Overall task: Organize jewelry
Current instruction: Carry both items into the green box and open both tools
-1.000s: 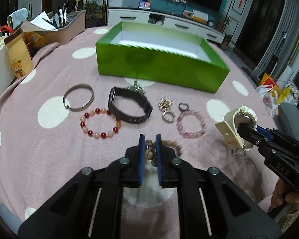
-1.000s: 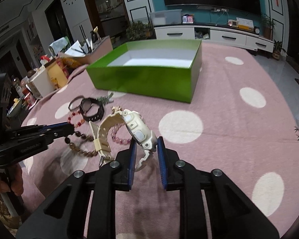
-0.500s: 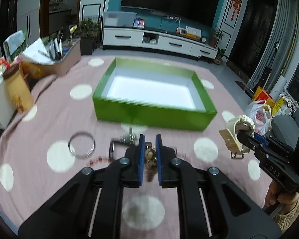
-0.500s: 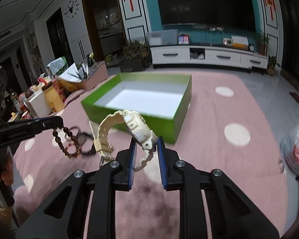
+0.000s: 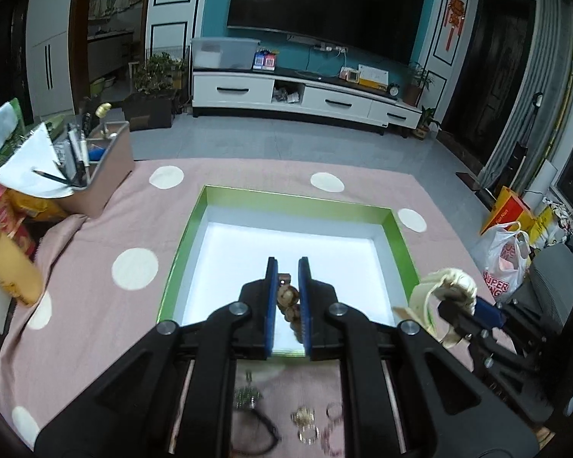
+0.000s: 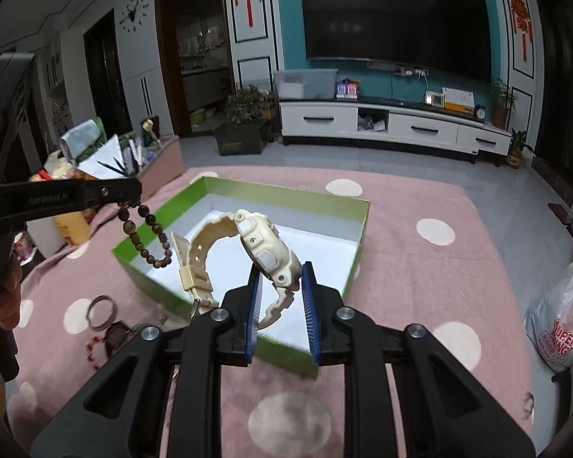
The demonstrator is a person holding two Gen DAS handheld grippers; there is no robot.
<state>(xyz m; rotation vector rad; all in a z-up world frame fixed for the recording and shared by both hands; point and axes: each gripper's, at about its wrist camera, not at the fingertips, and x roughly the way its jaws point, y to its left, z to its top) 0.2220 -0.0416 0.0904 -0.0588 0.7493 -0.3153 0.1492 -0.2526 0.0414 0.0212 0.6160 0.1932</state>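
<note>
While you are holding the left gripper [image 5: 286,297] clamped on the wooden bead bracelet [image 6: 145,229] and the right gripper [image 6: 280,305] clamped on the cream watch [image 6: 263,252], both hanging over the green box [image 6: 357,244] ahead, be lowering each before parting the jaws.

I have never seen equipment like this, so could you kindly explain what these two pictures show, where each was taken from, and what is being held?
There is no robot: a person holds a two-finger clamp in each hand, each with a camera looking along its fingers. The left gripper is shut on a brown bead bracelet. The right gripper is shut on a cream watch. Both hang over an open green box on a pink dotted tablecloth. A metal ring and other jewelry still lie on the cloth.
</note>
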